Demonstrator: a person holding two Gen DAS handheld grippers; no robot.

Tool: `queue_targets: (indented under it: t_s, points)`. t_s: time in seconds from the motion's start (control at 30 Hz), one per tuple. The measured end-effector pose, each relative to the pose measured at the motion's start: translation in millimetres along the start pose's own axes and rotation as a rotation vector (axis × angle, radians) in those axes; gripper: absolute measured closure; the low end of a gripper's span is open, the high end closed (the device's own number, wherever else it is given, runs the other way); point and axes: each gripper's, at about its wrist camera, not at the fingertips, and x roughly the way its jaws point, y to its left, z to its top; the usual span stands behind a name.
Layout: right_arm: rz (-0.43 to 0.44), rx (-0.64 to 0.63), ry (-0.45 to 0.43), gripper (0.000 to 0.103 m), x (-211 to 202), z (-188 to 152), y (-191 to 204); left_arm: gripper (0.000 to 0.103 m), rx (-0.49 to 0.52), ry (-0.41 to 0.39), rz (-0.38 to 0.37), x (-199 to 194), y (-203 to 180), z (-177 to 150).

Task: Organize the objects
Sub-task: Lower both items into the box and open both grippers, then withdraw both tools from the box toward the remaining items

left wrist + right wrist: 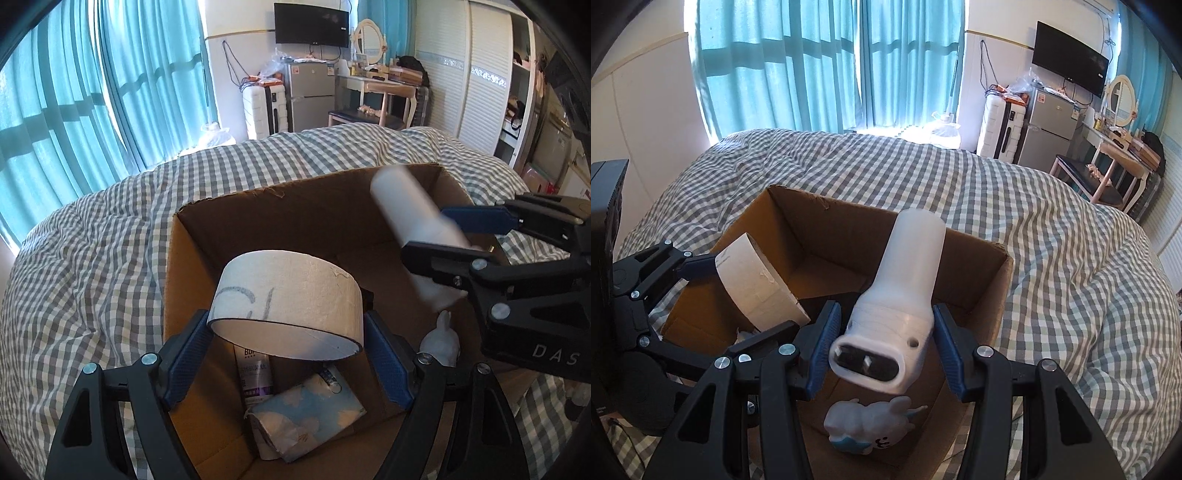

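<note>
Left gripper [286,354] clamps a tape roll [286,304] over the open box [177,280]. Right gripper [884,349] grips a white bottle [899,295] above the box; toy [871,424] and tissue pack [306,419] lie below them inside.

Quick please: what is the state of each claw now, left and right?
Left claw: closed on the cardboard tape ring, above the cardboard box.
Right claw: closed on the white plastic device, above the same box.

The cardboard ring [286,304] hides a black-labelled item [254,373], perhaps a tube.
</note>
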Motion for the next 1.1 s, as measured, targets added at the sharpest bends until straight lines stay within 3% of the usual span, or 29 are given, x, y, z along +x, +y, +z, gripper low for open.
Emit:
queue_targets:
  t_s: [0.23, 0.3, 0.57, 0.77, 1.1]
  points:
    - [0.013, 0.020, -0.052, 0.052, -23, 3, -2, 0.012, 0.010, -0.002, 0.014, -10, -7, -2]
    - [0.003, 0.027, -0.069, 0.044, -33, 5, -5, 0.012, 0.006, -0.008, 0.017, -18, -7, 0]
    - [-0.011, 0.043, -0.192, 0.031, -110, 12, -7, 0.006, -0.020, -0.086, 0.012, -76, -9, 7]
    - [-0.035, -0.010, -0.256, 0.028, -167, 10, 1, 0.005, -0.097, -0.095, 0.009, -120, 3, 0]
    - [-0.060, -0.127, -0.274, 0.027, -225, -22, 23, 0.003, -0.154, -0.110, 0.114, -189, 13, -38]
